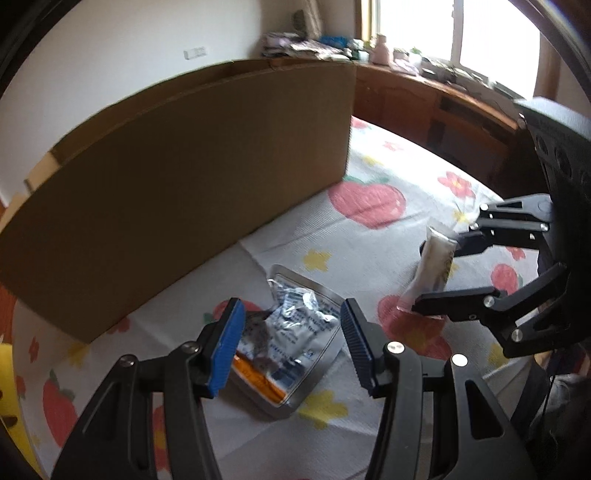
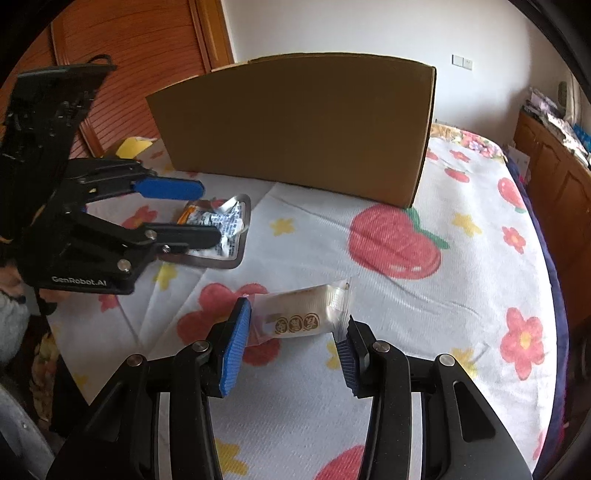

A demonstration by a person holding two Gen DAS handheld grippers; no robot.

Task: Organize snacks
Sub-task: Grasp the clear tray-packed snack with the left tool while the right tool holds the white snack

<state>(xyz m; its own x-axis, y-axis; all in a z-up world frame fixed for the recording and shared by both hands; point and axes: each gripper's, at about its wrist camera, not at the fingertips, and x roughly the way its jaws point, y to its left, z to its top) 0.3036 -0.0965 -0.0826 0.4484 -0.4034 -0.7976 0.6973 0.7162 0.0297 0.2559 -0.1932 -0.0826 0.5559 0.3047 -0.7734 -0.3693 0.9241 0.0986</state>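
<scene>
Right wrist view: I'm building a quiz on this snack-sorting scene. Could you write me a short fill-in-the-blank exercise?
1. The white snack packet lies between the pads of the ____ hand-held gripper.
2. The silver foil pouch lies under the ____ hand-held gripper.
3. Behind both snacks stands a brown ____ box.
4. The bedsheet is printed with flowers and ____.

Missing words: right; left; cardboard; strawberries

crumpled silver snack pouch (image 1: 295, 339), white wrapped snack (image 2: 306, 314)

strawberry-print bedsheet (image 2: 406, 295), wooden cabinet (image 2: 554, 177), bright window (image 1: 461, 29), wooden door (image 2: 129, 55)
</scene>
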